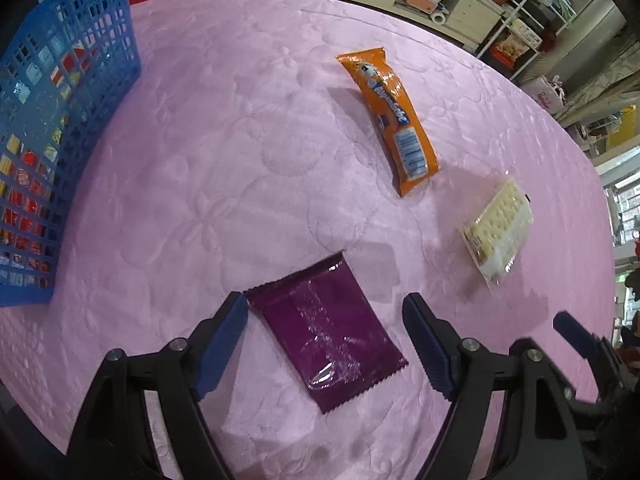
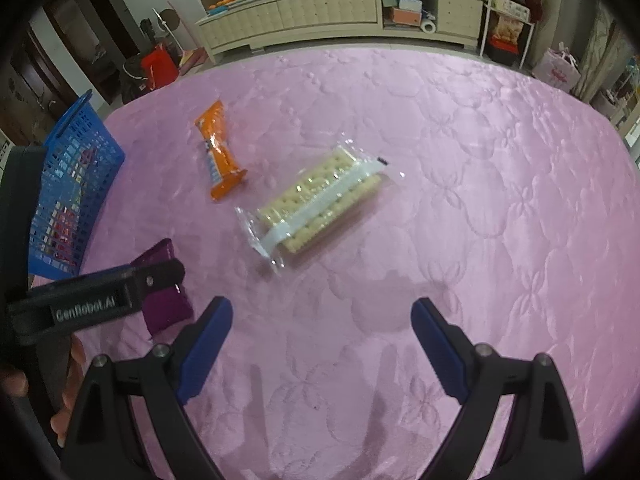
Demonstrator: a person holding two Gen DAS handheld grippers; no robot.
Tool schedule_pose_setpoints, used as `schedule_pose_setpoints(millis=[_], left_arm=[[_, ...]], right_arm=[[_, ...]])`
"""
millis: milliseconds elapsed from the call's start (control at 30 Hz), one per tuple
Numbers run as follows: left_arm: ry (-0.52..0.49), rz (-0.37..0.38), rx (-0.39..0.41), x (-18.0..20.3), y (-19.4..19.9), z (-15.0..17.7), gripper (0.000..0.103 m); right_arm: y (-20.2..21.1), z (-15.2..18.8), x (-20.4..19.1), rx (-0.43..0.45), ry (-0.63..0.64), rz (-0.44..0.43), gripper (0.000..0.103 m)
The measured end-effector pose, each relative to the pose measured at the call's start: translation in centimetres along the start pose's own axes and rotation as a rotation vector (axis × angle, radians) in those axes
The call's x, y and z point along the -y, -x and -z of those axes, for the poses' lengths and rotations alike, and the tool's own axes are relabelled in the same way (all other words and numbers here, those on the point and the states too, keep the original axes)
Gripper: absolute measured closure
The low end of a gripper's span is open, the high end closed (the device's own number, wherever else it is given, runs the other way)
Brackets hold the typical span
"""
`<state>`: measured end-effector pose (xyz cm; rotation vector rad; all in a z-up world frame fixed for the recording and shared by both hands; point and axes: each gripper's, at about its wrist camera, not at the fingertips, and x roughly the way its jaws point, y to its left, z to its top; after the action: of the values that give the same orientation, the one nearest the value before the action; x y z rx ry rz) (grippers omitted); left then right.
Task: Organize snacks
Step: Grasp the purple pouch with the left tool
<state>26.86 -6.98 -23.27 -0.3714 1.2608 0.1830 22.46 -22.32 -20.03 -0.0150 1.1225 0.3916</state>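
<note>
A purple snack packet (image 1: pixel 328 332) lies flat on the pink cloth between the blue fingers of my left gripper (image 1: pixel 324 304), which is open; the pads stand apart from it. An orange packet (image 1: pixel 390 120) lies farther off, and a clear packet of crackers (image 1: pixel 498 226) lies to the right. In the right wrist view, my right gripper (image 2: pixel 322 308) is open over bare cloth, short of the crackers (image 2: pixel 316 204). There the orange packet (image 2: pixel 219 152) lies beyond to the left. One finger (image 2: pixel 160 276) of the left gripper partly hides the purple packet (image 2: pixel 164 300).
A blue mesh basket (image 1: pixel 60 120) holding several snacks stands at the left edge of the cloth (image 1: pixel 240 160). A person's hand (image 2: pixel 68 396) grips the left tool. Beyond the table's far edge are a low cream cabinet (image 2: pixel 328 16) and a white rack (image 2: pixel 508 20).
</note>
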Motion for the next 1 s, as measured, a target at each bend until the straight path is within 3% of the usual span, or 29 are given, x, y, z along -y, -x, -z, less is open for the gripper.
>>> schedule_pose_setpoints(millis=[167,300,467,733,1000], left_arm=[[-0.044,-0.06,-0.024,1.1,-0.3,0.3,0.026],[-0.131,-0.138,-0.022,2.6,-0.7,0.9,0.038],[-0.167,-0.13,-0.029,2.6,-0.7,0.4,0.05],[-0.233,-0.094,-0.017,2.5,-0.3,0.8,0.051],[-0.263,-0.007,0.057,1.1,2.8,1.1,0.051]], right_arm=[[0.3,0.7,0.5,0.002,-0.016,-0.004,0.01],[0.5,0.8,0.8,0.002,-0.023,-0.009,0.01],[0.9,1.1,1.1,0.001,-0.028,-0.013,0.01],[1.1,0.7,0.4,-0.008,-0.031,-0.023,0.01],[0.6,-1.1,-0.1,-0.005,-0.039,-0.018,0.01]])
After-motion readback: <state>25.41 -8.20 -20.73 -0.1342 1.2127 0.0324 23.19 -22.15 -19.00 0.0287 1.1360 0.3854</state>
